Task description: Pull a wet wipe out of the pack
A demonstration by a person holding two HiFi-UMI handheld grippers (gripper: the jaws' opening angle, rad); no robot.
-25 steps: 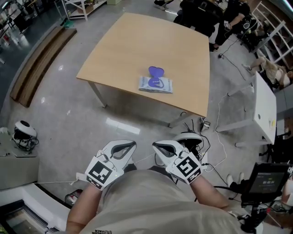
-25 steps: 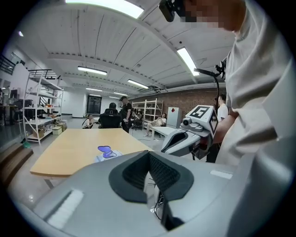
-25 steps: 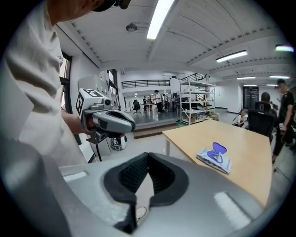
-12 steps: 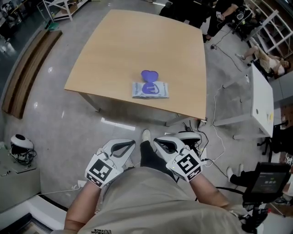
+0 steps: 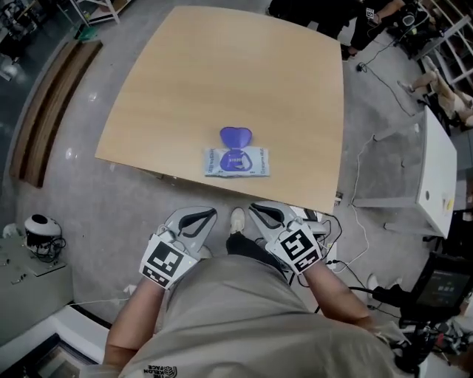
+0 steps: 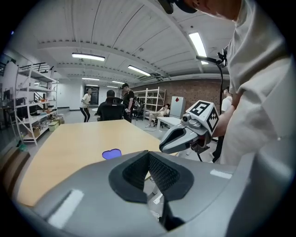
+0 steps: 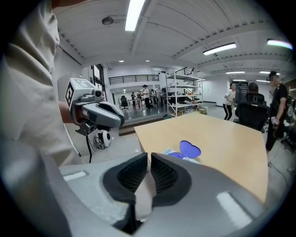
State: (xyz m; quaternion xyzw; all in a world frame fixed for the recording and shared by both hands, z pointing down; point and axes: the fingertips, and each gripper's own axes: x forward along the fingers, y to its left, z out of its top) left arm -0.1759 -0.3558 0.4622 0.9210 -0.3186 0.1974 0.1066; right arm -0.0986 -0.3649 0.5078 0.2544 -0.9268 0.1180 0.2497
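The wet wipe pack [image 5: 236, 162] lies flat near the front edge of the wooden table [image 5: 185, 88], its purple lid [image 5: 235, 136] flipped open toward the far side. Both grippers hang below the table's edge, close to my body and well short of the pack. My left gripper [image 5: 209, 213] is shut and holds nothing. The right gripper [image 5: 254, 210] is shut and empty too. In the left gripper view only the purple lid [image 6: 111, 153] shows over the jaws. The right gripper view has the pack [image 7: 175, 154] and lid [image 7: 190, 149] just ahead.
A white side table [image 5: 432, 170] stands to the right, with cables [image 5: 359, 184] on the floor between it and the wooden table. A wooden bench [image 5: 44, 111] runs along the left. People sit beyond the far edge [image 5: 325, 11]. A monitor [image 5: 443, 284] is at lower right.
I have stepped closer to the table, so the pack now sits nearer and lower in the head view. Both grippers stay shut in front of my body.
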